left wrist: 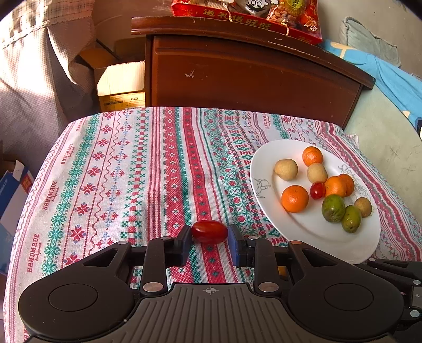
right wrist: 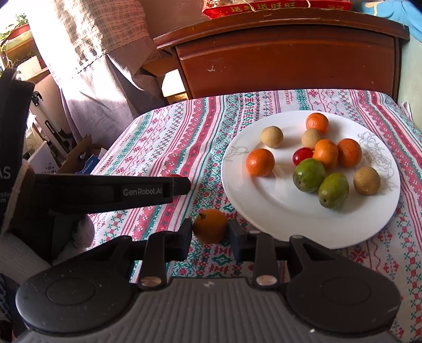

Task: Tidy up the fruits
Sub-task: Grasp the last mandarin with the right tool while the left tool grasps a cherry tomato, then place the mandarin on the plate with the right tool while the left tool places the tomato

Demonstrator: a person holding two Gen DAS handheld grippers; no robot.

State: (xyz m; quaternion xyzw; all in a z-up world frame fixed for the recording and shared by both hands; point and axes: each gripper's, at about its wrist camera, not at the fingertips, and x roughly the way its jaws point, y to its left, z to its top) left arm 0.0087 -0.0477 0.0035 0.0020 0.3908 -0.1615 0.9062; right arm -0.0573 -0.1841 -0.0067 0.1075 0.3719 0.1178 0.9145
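**Both grippers closed on fruit beside the plate**

Closest in the left wrist view, the left gripper (left wrist: 209, 238) has its two pads pressed against the ends of a small red tomato (left wrist: 209, 231), which sits low over the patterned tablecloth (left wrist: 118, 171). Off to the right, a white plate (left wrist: 303, 227) holds the sorted fruit: four oranges, three tan round fruits, two green ones and a second red tomato. Beyond the table stands a dark wooden cabinet (left wrist: 250, 76) with a red gift bag (left wrist: 245, 15) on top, and a cardboard box (left wrist: 121, 84) sits beside it on the left.

From the right wrist view, the right gripper (right wrist: 210, 232) is clamped on a small orange (right wrist: 210, 225), just off the near left rim of the plate (right wrist: 277, 211) and over the cloth. The left gripper's dark finger (right wrist: 110, 191) reaches in from the left, and only a sliver of the red tomato shows above it. A checked curtain (right wrist: 100, 79) hangs behind, in sunlight.
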